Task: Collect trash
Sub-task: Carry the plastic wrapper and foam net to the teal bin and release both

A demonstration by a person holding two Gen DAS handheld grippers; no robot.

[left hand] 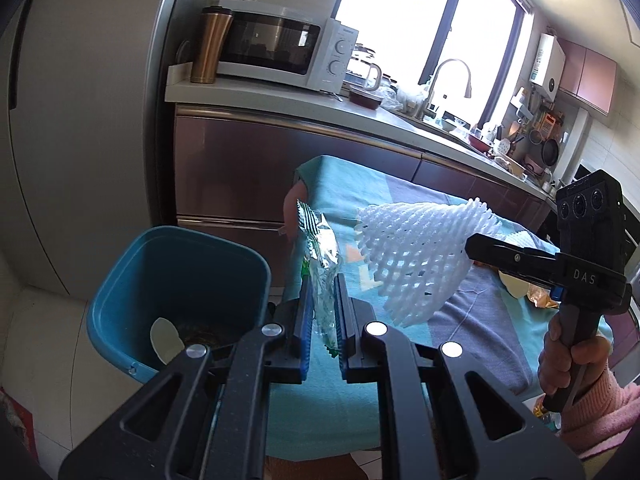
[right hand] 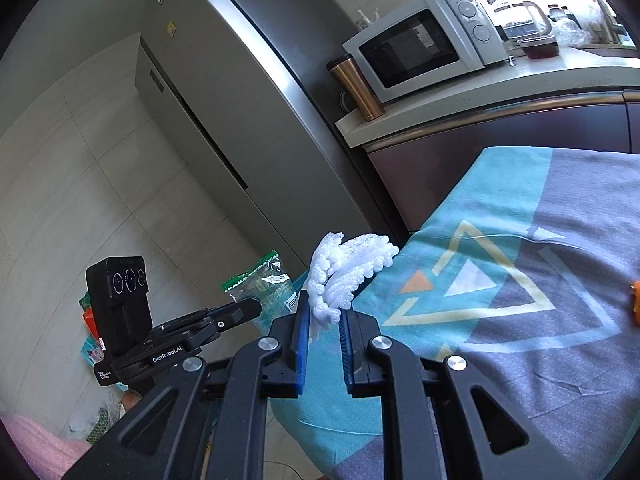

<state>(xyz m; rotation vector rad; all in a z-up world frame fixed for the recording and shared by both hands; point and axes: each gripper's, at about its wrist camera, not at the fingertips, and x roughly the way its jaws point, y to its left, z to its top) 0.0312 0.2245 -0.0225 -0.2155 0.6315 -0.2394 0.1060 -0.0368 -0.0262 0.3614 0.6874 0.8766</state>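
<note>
My left gripper is shut on a crumpled green and silver wrapper, held just right of a blue bin. The bin holds a pale scrap and some dark bits. My right gripper is shut on a white foam fruit net, above the near edge of the cloth-covered table. The net fans out wide in the left wrist view, pinched at its right side by the right gripper. In the right wrist view the left gripper holds the wrapper at lower left.
A counter with a microwave, a bronze tumbler and a kettle runs behind the table. A tall grey fridge stands left. Pale and orange scraps lie on the cloth. More wrappers lie on the floor.
</note>
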